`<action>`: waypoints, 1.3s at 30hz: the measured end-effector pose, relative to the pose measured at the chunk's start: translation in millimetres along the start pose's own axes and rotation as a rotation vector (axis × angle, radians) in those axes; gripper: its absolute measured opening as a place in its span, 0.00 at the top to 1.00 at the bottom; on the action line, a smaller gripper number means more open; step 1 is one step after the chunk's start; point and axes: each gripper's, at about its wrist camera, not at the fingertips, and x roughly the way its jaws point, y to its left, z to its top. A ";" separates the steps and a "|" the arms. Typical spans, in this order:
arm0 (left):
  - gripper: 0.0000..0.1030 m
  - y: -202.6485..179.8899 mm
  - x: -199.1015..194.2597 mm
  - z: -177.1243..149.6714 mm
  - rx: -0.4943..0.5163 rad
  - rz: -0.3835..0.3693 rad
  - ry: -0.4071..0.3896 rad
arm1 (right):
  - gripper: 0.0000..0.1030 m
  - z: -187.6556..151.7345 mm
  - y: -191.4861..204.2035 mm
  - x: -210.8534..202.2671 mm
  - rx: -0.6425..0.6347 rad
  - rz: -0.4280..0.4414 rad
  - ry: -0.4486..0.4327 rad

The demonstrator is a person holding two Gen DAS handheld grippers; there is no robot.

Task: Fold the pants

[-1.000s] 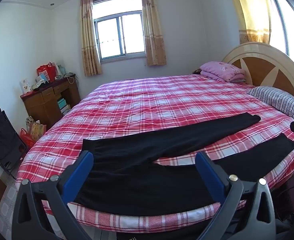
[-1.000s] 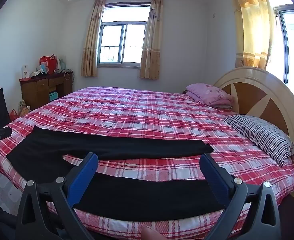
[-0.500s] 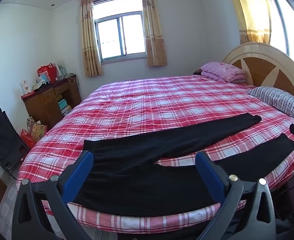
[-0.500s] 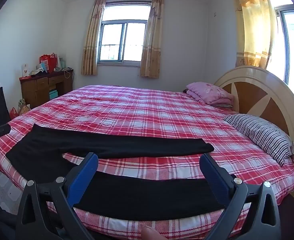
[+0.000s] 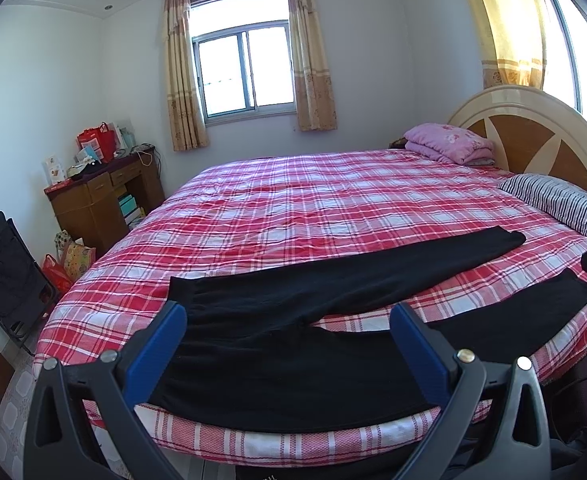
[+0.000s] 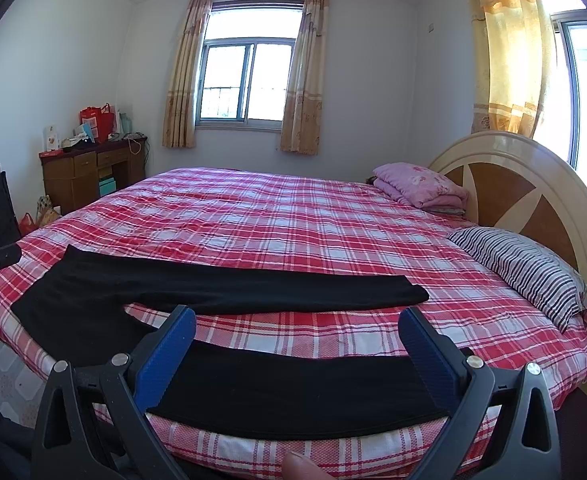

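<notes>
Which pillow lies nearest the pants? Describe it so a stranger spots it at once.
Start at the round bed with the red plaid cover and look to its curved wooden headboard. Against it, at the near side, lies the striped pillow, just beyond the cuffs of the black pants. Its dark and white stripes set it apart from the folded pink quilt farther back.

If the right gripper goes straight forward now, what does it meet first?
Most likely the near leg of the black pants, lying between the open right gripper fingers' line at the bed edge; depth is unclear.

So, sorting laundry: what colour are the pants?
Plain black pants, clearest in the right wrist view.
</notes>
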 end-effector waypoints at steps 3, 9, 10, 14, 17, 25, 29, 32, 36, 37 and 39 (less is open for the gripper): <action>0.00 0.2 0.3 0.0 0.001 0.002 0.000 | 0.01 0.3 -0.2 0.1 0.000 -0.001 0.000; 0.00 0.4 1.5 -1.1 0.003 0.007 0.001 | 0.01 -0.5 0.4 1.2 0.000 -0.001 0.003; 0.00 0.4 1.6 -1.4 0.003 0.007 0.001 | 0.01 -0.9 0.5 1.1 0.000 -0.001 0.003; 0.00 0.5 1.7 -1.3 0.003 0.007 0.001 | 0.01 -0.5 -0.1 0.9 -0.002 0.000 0.005; 0.00 1.1 1.4 -1.9 0.004 0.008 0.002 | 0.01 -1.7 -0.6 1.7 -0.004 0.001 0.010; 0.00 2.6 1.8 -2.6 0.004 0.008 0.004 | 0.01 -0.2 -0.9 1.0 -0.005 0.000 0.011; 0.00 2.8 1.7 -2.7 0.003 0.008 0.004 | 0.01 -0.3 -0.6 0.9 -0.006 0.001 0.012; 0.00 2.4 1.9 -2.4 0.004 0.007 0.004 | 0.01 -0.7 -0.9 0.4 -0.006 0.001 0.013; 0.00 2.5 1.8 -2.4 0.004 0.007 0.005 | 0.01 -0.7 -0.7 0.2 -0.007 0.001 0.012; 0.00 2.5 1.8 -2.5 0.004 0.007 0.004 | 0.01 -0.1 -0.8 1.0 -0.006 0.001 0.013; 0.00 2.4 1.9 -2.3 0.005 0.008 0.005 | 0.01 -0.2 -0.8 0.9 -0.006 0.001 0.013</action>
